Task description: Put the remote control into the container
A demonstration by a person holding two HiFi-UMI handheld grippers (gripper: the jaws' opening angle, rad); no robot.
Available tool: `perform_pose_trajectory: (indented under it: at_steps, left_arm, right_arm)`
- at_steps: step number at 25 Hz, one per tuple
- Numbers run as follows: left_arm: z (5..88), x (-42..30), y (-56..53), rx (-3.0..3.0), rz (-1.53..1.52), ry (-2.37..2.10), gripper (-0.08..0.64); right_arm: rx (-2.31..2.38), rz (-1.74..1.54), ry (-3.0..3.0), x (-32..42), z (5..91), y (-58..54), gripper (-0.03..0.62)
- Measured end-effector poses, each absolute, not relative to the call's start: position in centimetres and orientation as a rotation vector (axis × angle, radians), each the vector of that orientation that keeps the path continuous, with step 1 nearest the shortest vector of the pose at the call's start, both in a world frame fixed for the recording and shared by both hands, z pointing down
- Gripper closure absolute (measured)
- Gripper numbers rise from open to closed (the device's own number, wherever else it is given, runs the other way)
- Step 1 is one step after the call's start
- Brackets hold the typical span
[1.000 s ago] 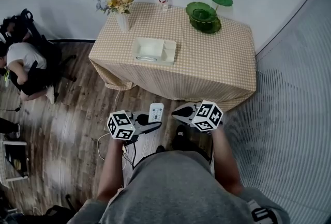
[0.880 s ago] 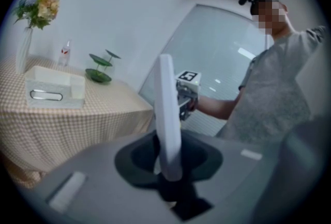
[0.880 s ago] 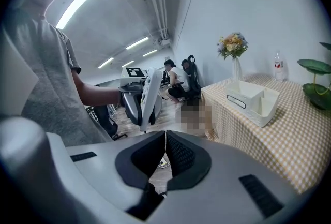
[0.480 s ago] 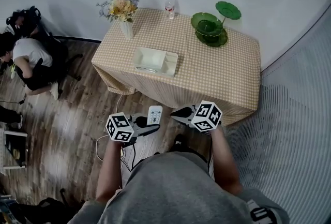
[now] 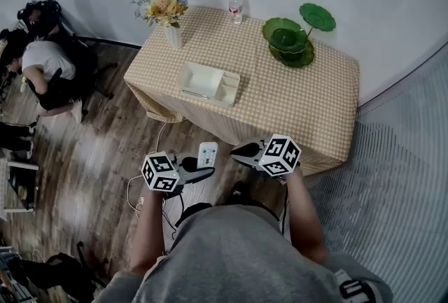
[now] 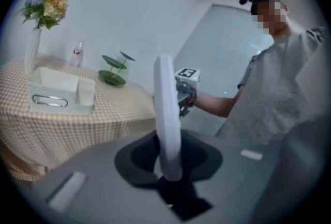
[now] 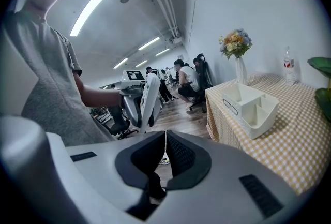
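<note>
The left tool (image 6: 168, 166) held the remote control (image 6: 166, 114) upright by its lower end, a light, rigid, smooth-cased item judged prone to slip; right tool (image 7: 164, 153) closed empty; container (image 5: 208, 83) well ahead on desk (image 5: 301, 102).

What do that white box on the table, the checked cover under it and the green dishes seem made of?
White box: probably plastic, smooth matte walls with moulded dividers. Checked cover: cloth, draping in folds at the edges. Green dishes: glossy, perhaps glass or plastic; hard to tell.
</note>
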State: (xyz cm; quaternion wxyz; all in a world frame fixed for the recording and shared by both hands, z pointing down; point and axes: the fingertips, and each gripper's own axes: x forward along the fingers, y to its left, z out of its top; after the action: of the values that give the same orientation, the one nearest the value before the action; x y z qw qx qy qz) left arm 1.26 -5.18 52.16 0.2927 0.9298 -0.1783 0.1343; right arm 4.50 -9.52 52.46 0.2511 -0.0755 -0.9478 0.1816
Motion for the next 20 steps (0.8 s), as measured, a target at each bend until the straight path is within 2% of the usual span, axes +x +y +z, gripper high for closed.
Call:
perform_pose_trajectory:
  at_steps: [20]
  left_arm:
    - [53.4, 3.5, -8.7, 2.462, 0.365, -0.425, 0.471]
  right_arm:
    - [-0.178, 0.558, -2.550, 7.0, 54.3, -13.1, 0.569]
